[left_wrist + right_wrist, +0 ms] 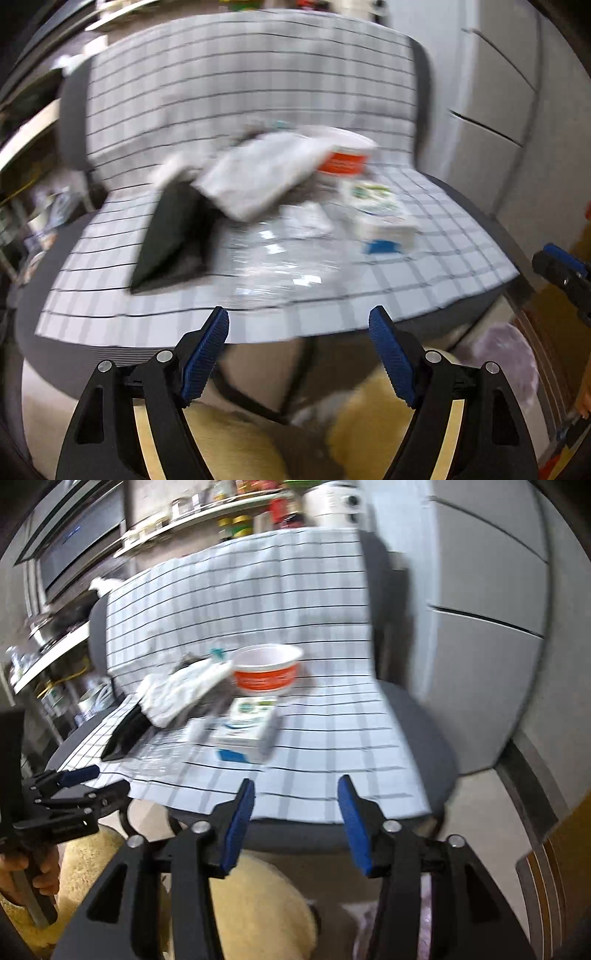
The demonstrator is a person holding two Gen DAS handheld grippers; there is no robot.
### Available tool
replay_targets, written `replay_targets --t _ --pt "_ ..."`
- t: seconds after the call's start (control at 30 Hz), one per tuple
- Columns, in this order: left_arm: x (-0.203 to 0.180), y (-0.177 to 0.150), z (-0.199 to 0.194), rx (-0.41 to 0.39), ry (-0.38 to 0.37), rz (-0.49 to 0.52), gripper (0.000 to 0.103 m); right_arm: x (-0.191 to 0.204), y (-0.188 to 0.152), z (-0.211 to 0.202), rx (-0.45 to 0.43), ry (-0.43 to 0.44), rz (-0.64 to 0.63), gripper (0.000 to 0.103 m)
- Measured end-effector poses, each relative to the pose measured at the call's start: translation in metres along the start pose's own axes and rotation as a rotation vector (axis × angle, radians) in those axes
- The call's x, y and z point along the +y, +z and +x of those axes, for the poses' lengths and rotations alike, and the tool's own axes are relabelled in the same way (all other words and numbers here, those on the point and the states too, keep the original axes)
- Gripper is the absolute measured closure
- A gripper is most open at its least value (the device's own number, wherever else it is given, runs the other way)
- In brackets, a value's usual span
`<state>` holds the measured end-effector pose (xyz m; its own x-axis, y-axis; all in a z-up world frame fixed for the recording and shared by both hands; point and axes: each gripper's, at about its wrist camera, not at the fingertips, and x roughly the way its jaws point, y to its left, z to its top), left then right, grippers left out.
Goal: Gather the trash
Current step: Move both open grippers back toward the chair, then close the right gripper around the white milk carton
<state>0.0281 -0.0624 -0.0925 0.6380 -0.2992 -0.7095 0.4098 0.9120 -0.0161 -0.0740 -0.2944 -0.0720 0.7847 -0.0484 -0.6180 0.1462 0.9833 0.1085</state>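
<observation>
The chair [413, 716] has matt grey fabric upholstery, and a white cloth [325, 738] with thin dark grid lines lies draped over its back and seat, soft and unglossy. On the cloth, a cup [266, 669] looks like smooth plastic or coated paper, white with an orange band. Just in front of the cup lies a printed cardboard carton [248, 726], slightly glossy. Left of the carton, clear plastic film [280, 258] shines with bright glints, and a crumpled white wrapper [258, 177] looks like thin plastic or paper. Beside the wrapper, a black pouch [170, 236] is matt. Both grippers' pads [205, 358] are ribbed blue rubber on matt black plastic frames.
</observation>
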Motion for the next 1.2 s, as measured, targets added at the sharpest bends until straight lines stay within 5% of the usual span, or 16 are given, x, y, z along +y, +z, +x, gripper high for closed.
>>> replay_targets --t 0.3,0.5,0.77,0.83,1.2 --pt "0.06 0.007 0.017 0.019 0.118 -0.125 0.016 0.054 0.019 0.074 0.023 0.028 -0.098 0.018" --pt "0.077 0.009 0.027 0.039 0.143 -0.165 0.016 0.053 0.027 0.121 0.058 -0.02 -0.079 0.013" --pt "0.078 0.016 0.023 0.029 0.133 -0.165 0.016 0.051 0.037 0.176 0.153 -0.045 -0.048 0.013" --pt "0.078 0.018 0.023 0.03 0.136 -0.162 0.016 0.052 0.036 0.176 0.158 -0.041 -0.06 0.03" --pt "0.085 0.021 0.029 0.024 0.115 -0.131 0.016 0.026 0.015 0.093 0.072 -0.019 -0.056 0.032"
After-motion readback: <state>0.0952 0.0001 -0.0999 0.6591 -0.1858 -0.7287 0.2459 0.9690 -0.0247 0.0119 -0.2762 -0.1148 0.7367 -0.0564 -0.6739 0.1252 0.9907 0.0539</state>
